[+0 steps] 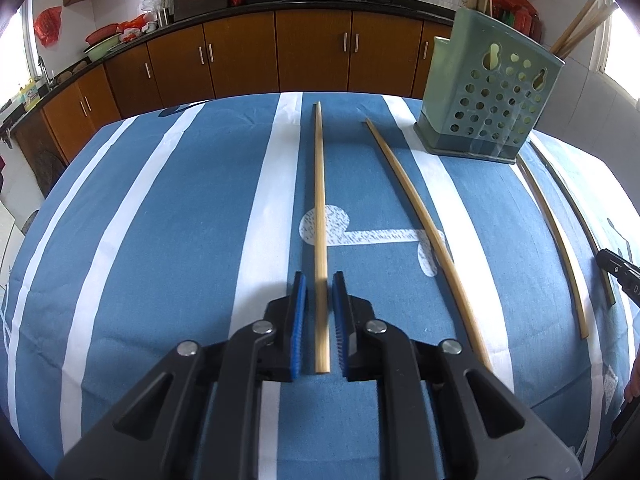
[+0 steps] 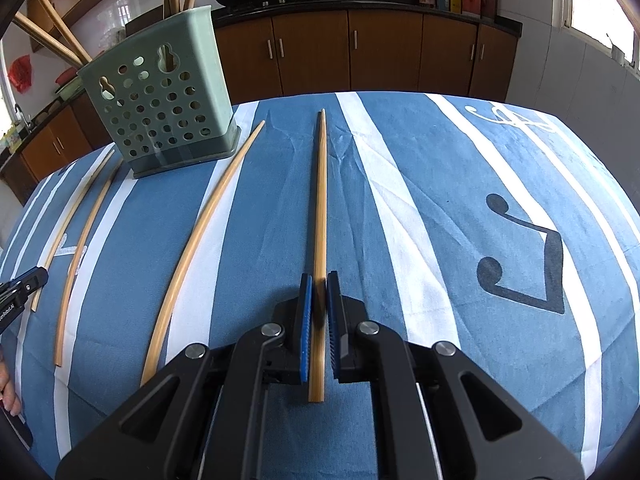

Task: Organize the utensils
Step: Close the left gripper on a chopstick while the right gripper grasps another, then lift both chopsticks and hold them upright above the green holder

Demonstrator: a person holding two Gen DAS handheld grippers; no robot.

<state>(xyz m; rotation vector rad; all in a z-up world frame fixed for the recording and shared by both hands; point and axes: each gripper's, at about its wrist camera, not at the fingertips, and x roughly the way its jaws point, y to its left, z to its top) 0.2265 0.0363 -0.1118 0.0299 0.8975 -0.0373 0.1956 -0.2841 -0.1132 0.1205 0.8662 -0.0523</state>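
Both tools clenched on chopsticks lying on the table: left tool (image 1: 319, 280) on the leftmost chopstick (image 1: 319, 200), right tool (image 2: 319, 280) on the rightmost chopstick (image 2: 319, 208). Green holder (image 1: 486, 92) stands far, between them. Risk: near-end grips let long sticks pivot and miss the holder.

Ahead of my left claw (image 1: 320, 280) the blue-and-white striped tablecloth (image 1: 180, 220) lies open toward its far-left corner. The green perforated plastic utensil holder (image 1: 486, 92) blocks the far edge, with loose bamboo chopsticks (image 1: 424, 220) strewn between my claws.
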